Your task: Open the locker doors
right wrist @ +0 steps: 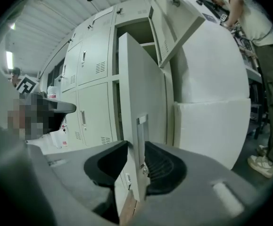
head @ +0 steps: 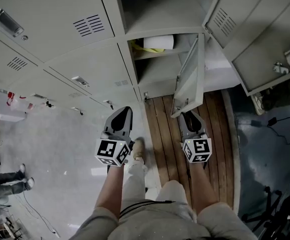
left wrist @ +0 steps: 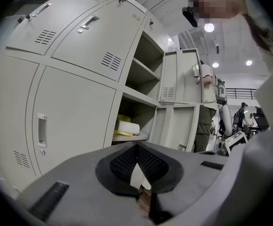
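The right gripper point(right wrist: 135, 146) is clenched on the free edge of the lower locker door point(head: 190, 79), just beside its recessed handle point(right wrist: 141, 133). The door stands swung out over the wood floor point(head: 165, 139), right of the closed lockers point(head: 59, 19). The left gripper point(left wrist: 137, 147) hangs empty, jaws together. Both cubes carry black-and-white square markers point(head: 201, 146). No lettering is legible.

The swung-out locker door point(head: 189, 79) juts edge-on over the wooden floor strip point(head: 162, 134), walling off the lower compartment point(head: 155, 76) from the right and leaving its left side open, a paper roll point(head: 159, 42) fills half the shelf point(head: 177, 49) above, and the top compartment point(head: 150, 9) stands free for reaching in.
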